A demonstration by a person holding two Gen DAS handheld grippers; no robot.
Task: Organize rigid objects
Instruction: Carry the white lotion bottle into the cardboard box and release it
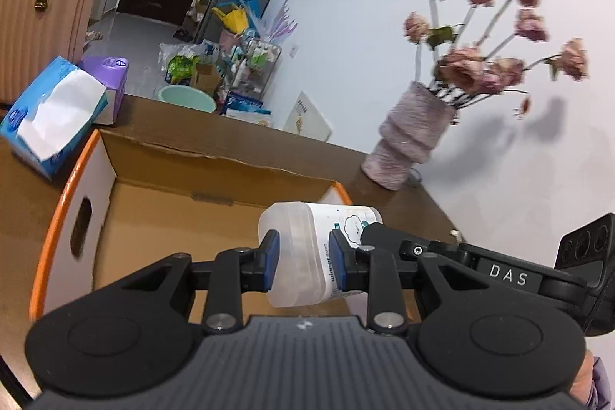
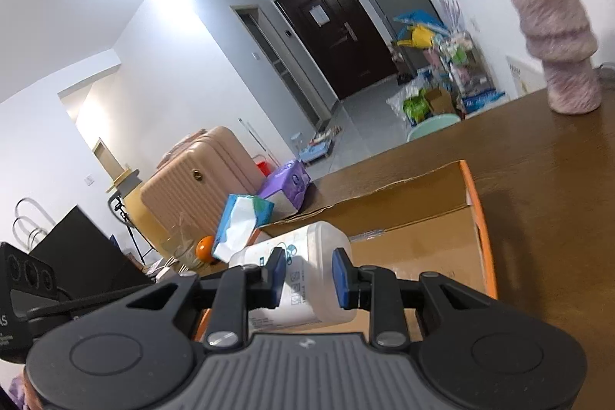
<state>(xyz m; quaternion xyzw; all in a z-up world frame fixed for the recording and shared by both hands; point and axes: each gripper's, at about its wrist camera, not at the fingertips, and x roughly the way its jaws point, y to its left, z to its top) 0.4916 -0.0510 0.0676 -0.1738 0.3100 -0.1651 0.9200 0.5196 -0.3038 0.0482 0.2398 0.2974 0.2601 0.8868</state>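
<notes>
My left gripper point(image 1: 301, 258) and right gripper point(image 2: 309, 275) both clamp the bottle point(image 1: 319, 256) over the box point(image 1: 215, 195) at 12 o'clock. It looks light, stiff, slick plastic, possibly empty; I'd grip mid-body.

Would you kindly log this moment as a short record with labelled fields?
held item: translucent plastic bottle, lying sideways
left gripper: shut on the bottle's clear end
right gripper: pads on either side of the bottle's body; contact on its right pad unclear
container: open cardboard box with orange edging, directly below the bottle
surface: brown table
nearby: blue tissue pack on the box's flap, purple tissue pack behind it, vase of dried flowers on the table
</notes>
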